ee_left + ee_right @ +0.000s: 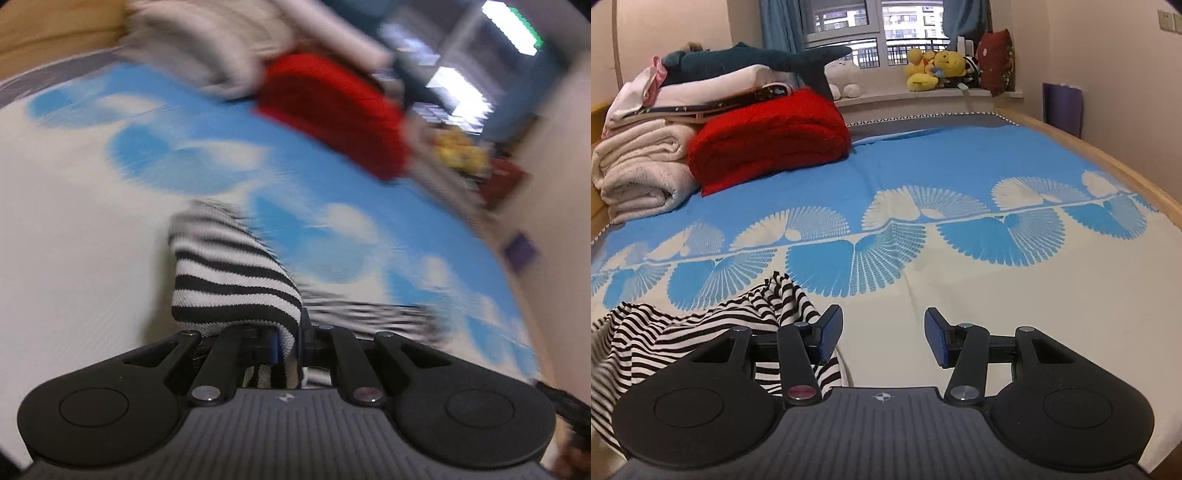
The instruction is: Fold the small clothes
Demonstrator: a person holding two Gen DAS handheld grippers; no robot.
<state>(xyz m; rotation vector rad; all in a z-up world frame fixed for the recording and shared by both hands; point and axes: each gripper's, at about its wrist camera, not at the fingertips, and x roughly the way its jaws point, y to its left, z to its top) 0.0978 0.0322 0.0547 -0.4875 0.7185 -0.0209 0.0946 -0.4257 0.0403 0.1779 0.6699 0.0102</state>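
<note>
A black-and-white striped garment (232, 273) is pinched in my left gripper (290, 341), whose jaws are shut on a fold of it; the cloth bulges ahead of the fingers and trails to the right over the bed. The left wrist view is blurred. In the right wrist view the same striped garment (701, 332) lies crumpled on the bed at lower left, partly under the left finger. My right gripper (882, 334) is open and empty, just right of the garment.
A blue-and-white patterned bedspread (960, 177) covers the bed. A folded red blanket (768, 136) and stacked white towels (639, 173) sit at the far left. Plush toys (934, 68) line the windowsill. A wooden bed rail (1100, 155) runs along the right.
</note>
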